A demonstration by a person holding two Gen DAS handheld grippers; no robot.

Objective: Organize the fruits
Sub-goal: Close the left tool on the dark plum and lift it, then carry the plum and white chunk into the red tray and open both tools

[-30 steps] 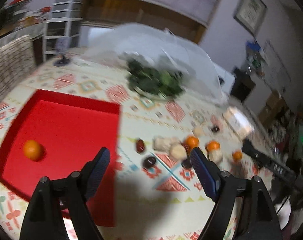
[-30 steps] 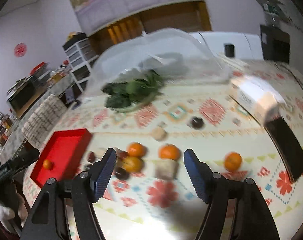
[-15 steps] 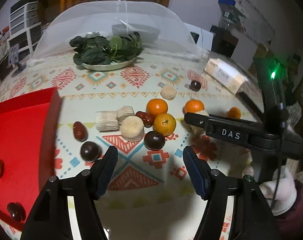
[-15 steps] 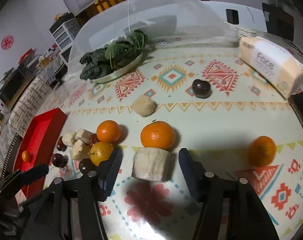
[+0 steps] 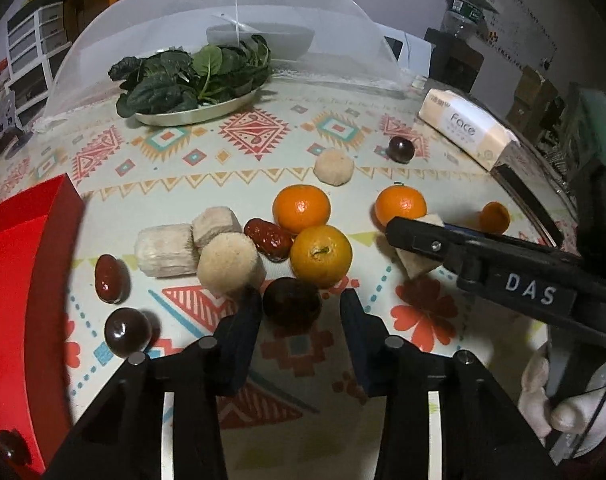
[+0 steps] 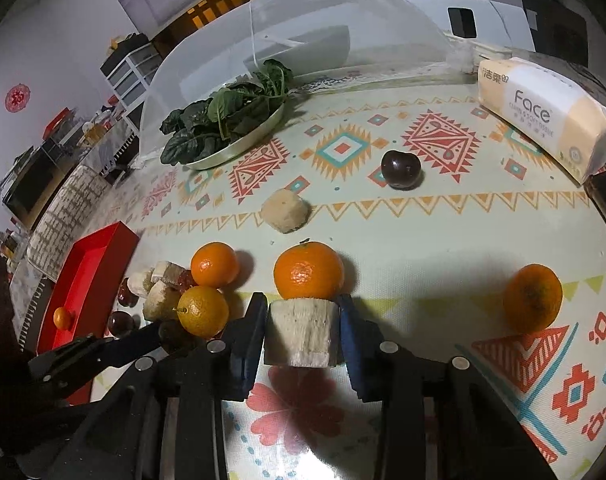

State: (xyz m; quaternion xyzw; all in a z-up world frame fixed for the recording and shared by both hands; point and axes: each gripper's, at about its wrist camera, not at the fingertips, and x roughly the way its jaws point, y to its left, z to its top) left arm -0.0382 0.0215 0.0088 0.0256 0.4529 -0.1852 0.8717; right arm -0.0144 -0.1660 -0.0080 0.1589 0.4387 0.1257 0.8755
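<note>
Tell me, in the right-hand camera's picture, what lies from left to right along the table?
Red tray → pale chunk gripped by the right gripper → lone orange.

1. Open patterned table [image 6: 443, 240] is left between the central orange [image 6: 308, 270] and the far-right orange [image 6: 533, 297].
2. The left side is crowded by clustered fruit and bounded by the red tray [image 5: 19, 280].
3. The far edge is blocked by the mesh cover [image 5: 231, 32] and tissue pack [image 6: 543, 116].

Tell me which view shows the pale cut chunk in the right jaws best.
The right wrist view: the pale chunk sits centred between the right gripper pads. The left wrist view shows only corners of it behind the gripper's black body.
</note>
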